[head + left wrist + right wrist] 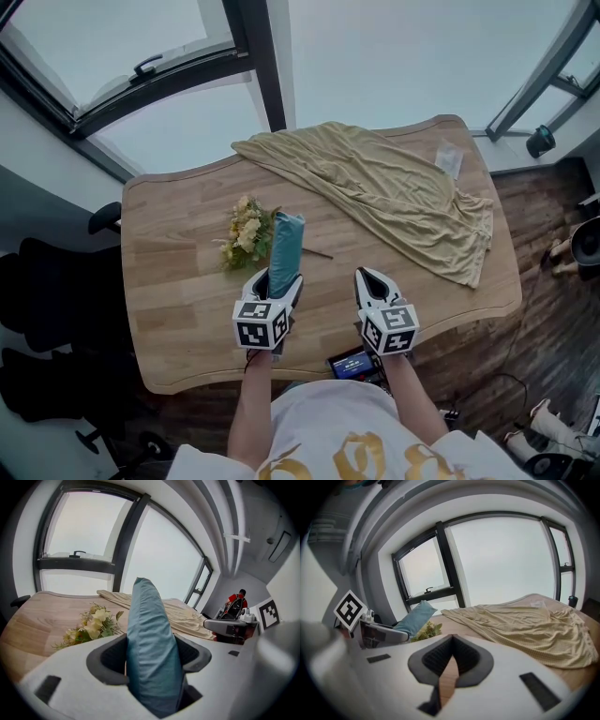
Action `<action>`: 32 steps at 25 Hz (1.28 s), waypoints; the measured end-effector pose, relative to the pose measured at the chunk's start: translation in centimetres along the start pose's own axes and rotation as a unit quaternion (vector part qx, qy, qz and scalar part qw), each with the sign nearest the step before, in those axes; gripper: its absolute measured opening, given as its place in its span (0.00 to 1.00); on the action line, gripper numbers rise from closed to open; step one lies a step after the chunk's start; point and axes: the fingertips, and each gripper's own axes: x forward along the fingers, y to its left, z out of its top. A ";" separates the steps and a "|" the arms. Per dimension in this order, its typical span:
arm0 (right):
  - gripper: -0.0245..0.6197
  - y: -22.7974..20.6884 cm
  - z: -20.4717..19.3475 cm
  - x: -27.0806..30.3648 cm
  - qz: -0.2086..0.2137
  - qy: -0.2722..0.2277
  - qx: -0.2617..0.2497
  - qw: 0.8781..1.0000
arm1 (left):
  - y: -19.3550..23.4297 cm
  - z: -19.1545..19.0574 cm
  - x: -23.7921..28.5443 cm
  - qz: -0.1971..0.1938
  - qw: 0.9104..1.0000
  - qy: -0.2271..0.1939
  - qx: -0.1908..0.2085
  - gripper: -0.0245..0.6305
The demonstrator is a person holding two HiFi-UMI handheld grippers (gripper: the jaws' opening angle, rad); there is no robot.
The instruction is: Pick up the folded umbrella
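Fingers on our left gripper (277, 286) stand wide, clamped round the near end of the folded umbrella (285, 242). It's teal and juts away from us over the worktop (178, 281), just right of a flower bunch (246, 232). We reckon it's light, w/ a stiff core under soft, slippery fabric, so a firm squeeze nearer mid-body would stop it sliding or drooping. Right gripper (373, 281): fingers nearly together, nothing btwn them. Beige cloth (394, 187) lies far right.

Soft daylight comes from the big dark-framed windows (501, 569) ahead of the white right gripper (452, 641); shadows are faint. Gripper views bend and darken at the edges.
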 end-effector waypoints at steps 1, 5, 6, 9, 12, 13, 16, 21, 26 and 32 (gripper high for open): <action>0.05 0.3 0.0 0.0 0.002 0.000 -0.004 1.000 | 0.1 0.0 -0.3 0.001 1.000 -0.003 0.001 0.50; 0.05 1.6 0.3 -0.2 0.011 -0.001 -0.021 1.000 | 0.4 0.2 -1.5 0.004 1.000 -0.013 0.000 0.50; 0.05 1.9 0.4 -0.2 0.012 -0.002 -0.024 1.000 | 0.4 0.3 -1.8 0.003 1.000 -0.017 -0.002 0.50; 0.05 2.5 0.7 -0.4 0.016 -0.003 -0.034 0.999 | 0.3 0.4 -2.5 0.003 1.000 -0.025 -0.007 0.50; 0.05 3.0 1.1 -0.8 0.018 -0.007 -0.043 0.999 | -0.2 0.5 -3.1 0.000 0.999 -0.032 -0.006 0.50; 0.05 3.2 1.2 -0.9 0.019 -0.008 -0.046 0.999 | -0.3 0.5 -3.3 -0.001 0.999 -0.035 -0.006 0.50; 0.05 3.7 1.5 -1.3 0.021 -0.010 -0.054 0.998 | -0.8 0.7 -4.1 -0.004 0.999 -0.047 -0.010 0.50; 0.05 4.7 2.1 -2.3 0.026 -0.019 -0.065 0.997 | -1.6 1.1 -5.6 -0.007 0.998 -0.066 -0.010 0.50; 0.05 5.5 2.4 -3.4 0.029 -0.028 -0.072 0.997 | -2.4 1.2 -7.3 -0.019 0.996 -0.084 -0.012 0.50; 0.05 6.6 2.6 -4.7 0.028 -0.038 -0.078 0.996 | -3.0 1.6 -9.3 -0.025 0.994 -0.107 -0.009 0.50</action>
